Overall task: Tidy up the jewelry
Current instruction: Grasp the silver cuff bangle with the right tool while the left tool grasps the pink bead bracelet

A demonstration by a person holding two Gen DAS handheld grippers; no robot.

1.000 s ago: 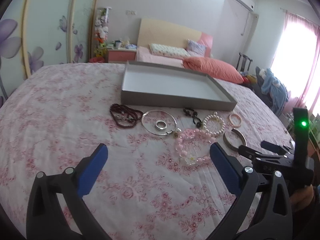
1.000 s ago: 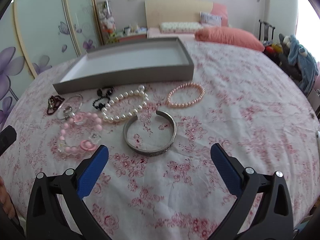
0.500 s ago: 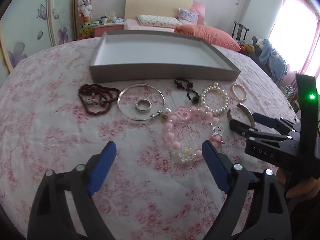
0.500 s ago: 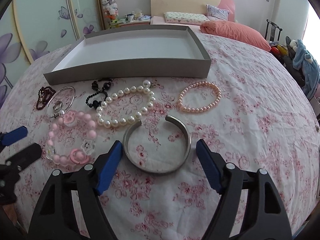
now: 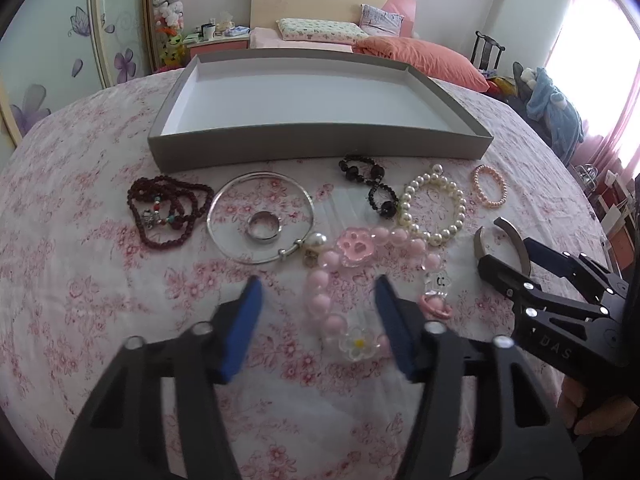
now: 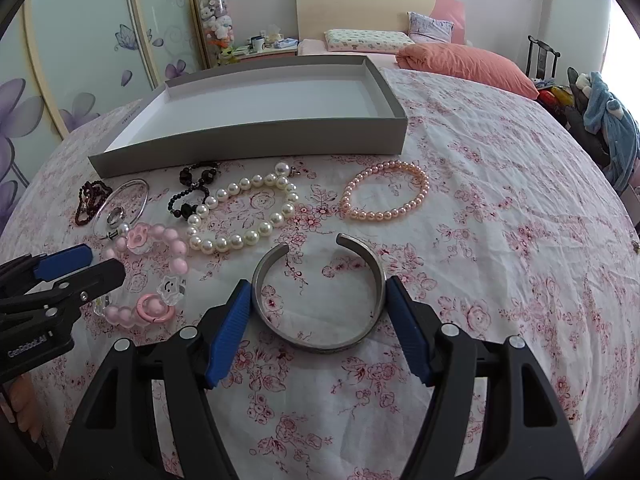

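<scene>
Jewelry lies on a floral bedspread in front of an empty grey tray point(image 5: 320, 142) point(image 6: 256, 142). My right gripper point(image 6: 318, 292) is open, its blue pads on either side of a silver cuff bangle point(image 6: 320, 304), touching or nearly touching it. My left gripper point(image 5: 318, 300) is open over the near part of a pink bead bracelet point(image 5: 352, 276) point(image 6: 152, 276) with a flower charm. Also laid out are a white pearl bracelet point(image 6: 244, 208), a peach pearl bracelet point(image 6: 384, 196), a black bead bracelet point(image 5: 372, 188), a thin silver hoop point(image 5: 262, 218) around a ring point(image 5: 264, 228), and dark red beads point(image 5: 168, 210).
The bed's pillows point(image 6: 468, 64) lie behind the tray. A nightstand point(image 6: 264, 50) and a wardrobe with flower decals point(image 6: 80, 60) stand at the back left. Blue clothing point(image 6: 608, 132) lies off the right edge of the bed.
Both grippers have moved forward and down toward the jewelry and narrowed. The right one now brackets the silver cuff; the left one now straddles the pink bead bracelet.
</scene>
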